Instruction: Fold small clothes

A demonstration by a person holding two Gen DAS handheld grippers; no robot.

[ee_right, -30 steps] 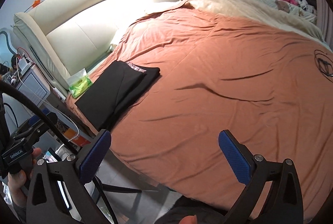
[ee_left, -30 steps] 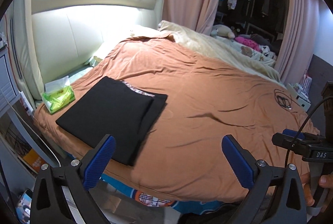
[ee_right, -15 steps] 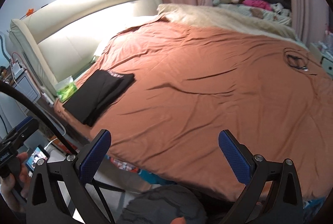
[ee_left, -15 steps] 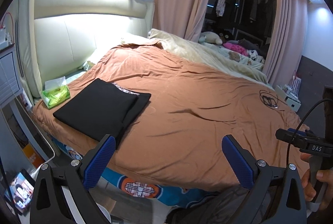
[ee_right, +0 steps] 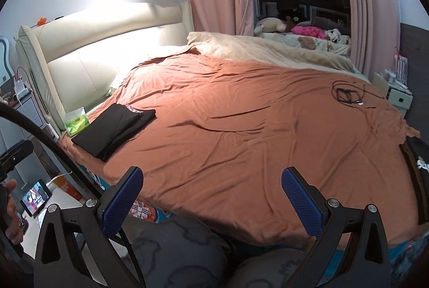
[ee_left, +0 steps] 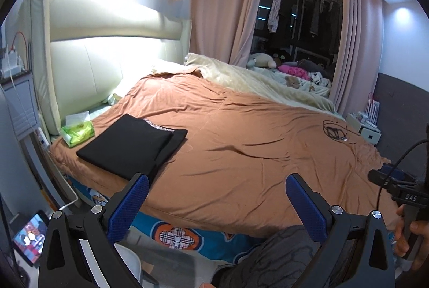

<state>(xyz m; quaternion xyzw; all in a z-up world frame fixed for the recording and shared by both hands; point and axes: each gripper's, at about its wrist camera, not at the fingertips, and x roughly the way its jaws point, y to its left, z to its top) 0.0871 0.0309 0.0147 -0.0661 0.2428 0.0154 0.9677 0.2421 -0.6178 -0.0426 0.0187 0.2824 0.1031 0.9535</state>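
Both tools off the bed, folded black garment parked near headboard.

Left tool (ee_left: 217, 203) & right tool (ee_right: 211, 194) w/ jaws wide apart, nothing held. Folded black garment (ee_left: 128, 144) lies flat on the bed (ee_left: 254, 154) beside tissue pack (ee_left: 77, 131), prob. set aside as done; long axis runs diagonally, bed edge to center.

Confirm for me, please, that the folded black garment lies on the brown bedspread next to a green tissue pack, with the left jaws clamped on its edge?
Not quite: the left gripper is open and clear of the folded black garment, as the left wrist view shows. The garment does lie on the brown bedspread beside the green tissue pack.
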